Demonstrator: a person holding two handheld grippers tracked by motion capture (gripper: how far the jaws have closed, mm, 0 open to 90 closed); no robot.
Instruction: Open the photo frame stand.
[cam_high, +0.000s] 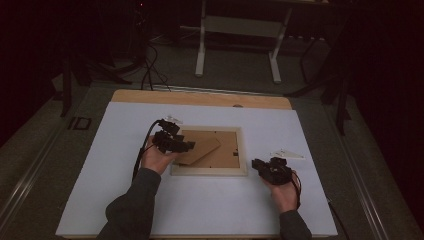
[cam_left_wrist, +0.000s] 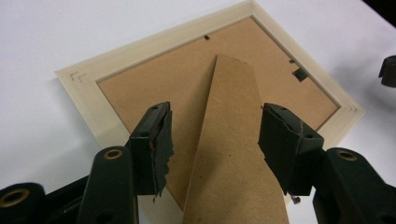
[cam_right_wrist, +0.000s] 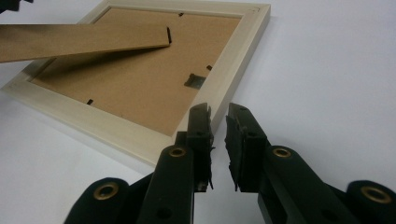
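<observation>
The left gripper (cam_left_wrist: 215, 135) is held open, its jaws standing to either side of the raised brown fibreboard easel stand (cam_left_wrist: 233, 154) without pressing it. The right gripper (cam_right_wrist: 218, 135) is nearly closed on nothing, just beside the pale wooden picture frame (cam_high: 208, 170), which lies face down on the white table (cam_high: 310, 210). Both forearms are extended from the near edge.
</observation>
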